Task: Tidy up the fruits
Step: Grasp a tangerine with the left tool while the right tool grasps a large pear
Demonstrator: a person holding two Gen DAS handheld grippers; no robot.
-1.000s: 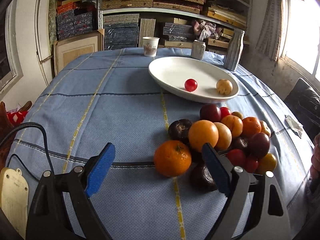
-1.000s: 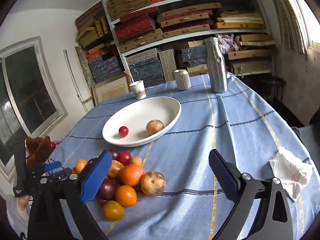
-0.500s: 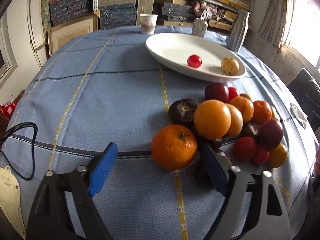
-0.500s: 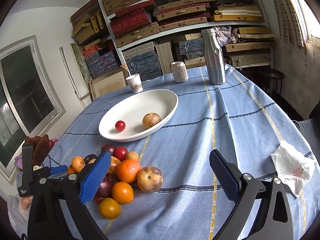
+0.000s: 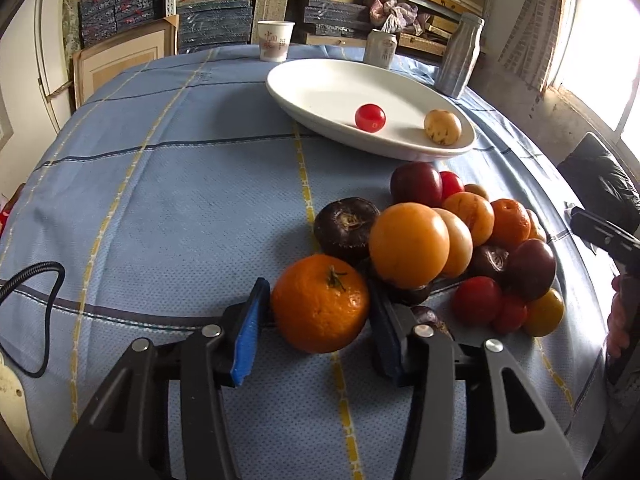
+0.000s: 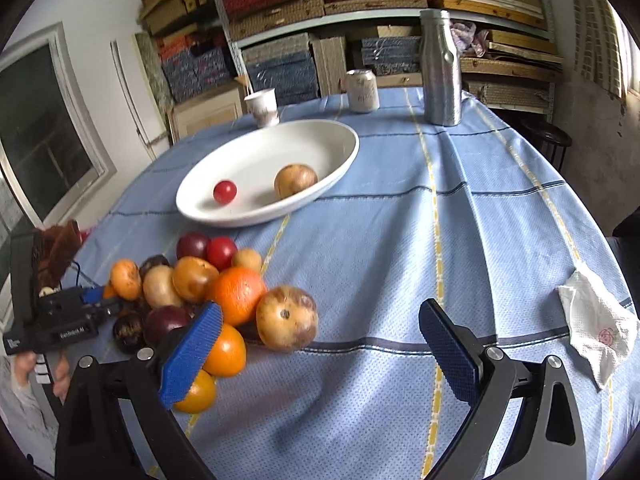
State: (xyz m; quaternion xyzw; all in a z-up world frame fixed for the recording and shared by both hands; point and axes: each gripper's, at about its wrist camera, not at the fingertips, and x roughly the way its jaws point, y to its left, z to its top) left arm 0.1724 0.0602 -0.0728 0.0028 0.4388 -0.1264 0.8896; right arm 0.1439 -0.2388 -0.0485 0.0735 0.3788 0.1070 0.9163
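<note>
As my left gripper (image 5: pixel 318 332) settles at the near edge of the fruit pile (image 5: pixel 452 248), its jaws have just been closing around the tangerine (image 5: pixel 320 304), and now the blue pads sit right against its two sides. I read that as a grip, though the fruit is on the table (image 5: pixel 180 200), not lifted.

The tangerine is the nearest piece of the pile, on the side away from the white dish (image 5: pixel 332 92), touching a dark fruit behind it and the big orange one (image 5: pixel 408 240) just beside. In the dish lie only a small red fruit (image 5: pixel 370 118) and a speckled tan one (image 5: pixel 442 127), so most of the sorting looks undone.

My guess on handling: light, loose-skinned, a bit soft, so a firm squeeze would dent it. The pads hold it across its widest part, stem up, which looks like the right place. It is round and could roll out if I tilt.

My right gripper (image 6: pixel 320 356) hovers by the pile's other side, jaws wide and empty. Its left pad stands in front of an orange fruit (image 6: pixel 226 352), the brown-speckled one (image 6: pixel 287 318) just ahead. I cannot tell whether that pad touches anything.
</note>
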